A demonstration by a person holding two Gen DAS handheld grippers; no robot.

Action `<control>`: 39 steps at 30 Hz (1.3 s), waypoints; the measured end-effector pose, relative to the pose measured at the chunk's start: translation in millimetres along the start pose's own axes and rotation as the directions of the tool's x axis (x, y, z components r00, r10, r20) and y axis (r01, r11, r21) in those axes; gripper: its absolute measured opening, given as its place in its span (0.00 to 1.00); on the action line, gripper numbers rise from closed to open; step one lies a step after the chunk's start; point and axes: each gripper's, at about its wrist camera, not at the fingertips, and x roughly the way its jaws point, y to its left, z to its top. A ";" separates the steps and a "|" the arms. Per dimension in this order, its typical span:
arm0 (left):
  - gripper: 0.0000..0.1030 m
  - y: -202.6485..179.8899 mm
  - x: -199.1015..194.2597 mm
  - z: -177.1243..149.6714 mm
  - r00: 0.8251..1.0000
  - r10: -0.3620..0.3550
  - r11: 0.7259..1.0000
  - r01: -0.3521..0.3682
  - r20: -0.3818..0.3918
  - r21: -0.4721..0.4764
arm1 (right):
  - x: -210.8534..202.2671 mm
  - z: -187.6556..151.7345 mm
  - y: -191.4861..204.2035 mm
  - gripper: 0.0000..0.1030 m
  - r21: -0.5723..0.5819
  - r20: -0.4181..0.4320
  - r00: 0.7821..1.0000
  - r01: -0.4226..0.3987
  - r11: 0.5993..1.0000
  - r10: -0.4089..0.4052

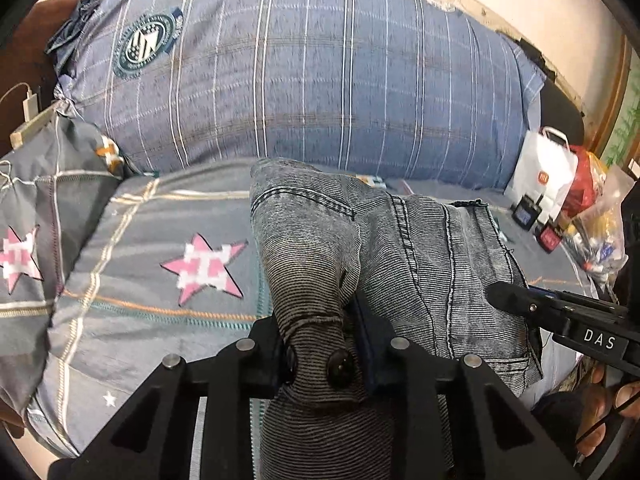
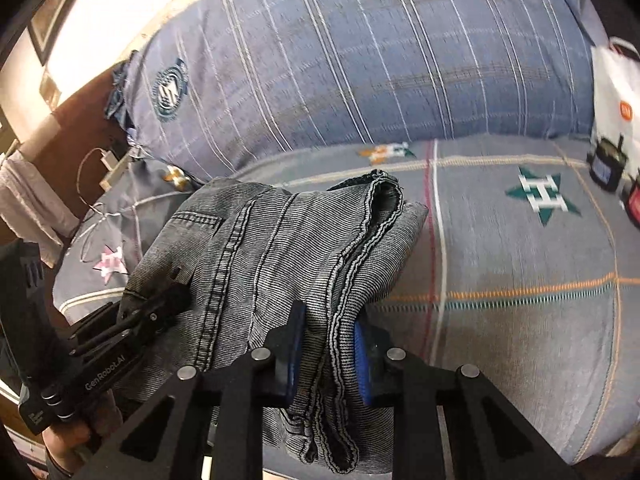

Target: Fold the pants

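Observation:
Grey striped denim pants (image 1: 420,248) lie bunched on the bed, partly lifted off the sheet. My left gripper (image 1: 322,344) is shut on the waistband, where a dark button (image 1: 340,364) shows between the fingers. My right gripper (image 2: 329,352) is shut on a folded seam edge of the pants (image 2: 280,240), its blue pads (image 2: 362,360) pressing the cloth. The cloth hangs down below both grips. Each gripper shows in the other's view: the right gripper (image 1: 508,296) at the pants' right side, the left gripper (image 2: 172,300) at their left side.
The bed has a grey sheet (image 1: 160,216) with star patches. A big blue plaid pillow (image 1: 300,72) fills the back. A white paper bag (image 1: 544,176), plastic bags and small jars (image 1: 524,214) sit at the right. A charger with cable (image 2: 108,160) lies at the left.

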 end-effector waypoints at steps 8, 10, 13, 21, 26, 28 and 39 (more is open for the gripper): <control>0.30 15.8 -3.4 8.6 1.000 0.014 1.000 -0.013 0.019 -0.027 | 1.3 18.6 27.2 0.23 -0.044 0.030 1.000 -0.003 0.999 0.005; 0.30 19.0 -2.5 8.5 1.000 0.014 0.999 -0.014 0.020 -0.032 | 2.3 20.7 30.9 0.23 -0.053 0.029 1.000 -0.003 0.999 0.004; 0.30 23.7 -0.4 9.1 1.000 0.014 0.999 -0.013 0.024 -0.040 | 5.4 23.1 33.6 0.23 -0.063 0.028 1.000 -0.002 0.998 0.003; 0.35 42.6 35.6 2.4 1.000 0.024 0.996 -0.025 -0.013 -0.083 | 41.3 26.1 24.8 0.23 -0.048 0.006 1.000 -0.024 0.999 0.024; 0.71 65.0 84.7 -26.9 0.991 0.073 0.989 -0.086 -0.115 -0.119 | 115.5 2.0 -7.9 0.48 -0.007 -0.155 0.985 0.075 0.997 -0.075; 0.78 70.9 66.4 -28.6 0.991 0.083 0.984 -0.098 -0.103 -0.149 | 106.9 -3.9 -11.5 0.53 0.005 -0.121 0.991 0.057 0.998 -0.056; 0.87 50.9 37.7 -61.0 0.983 0.136 0.987 -0.145 -0.123 -0.065 | 93.9 -50.6 24.1 0.67 -0.193 -0.099 0.974 0.184 0.964 -0.205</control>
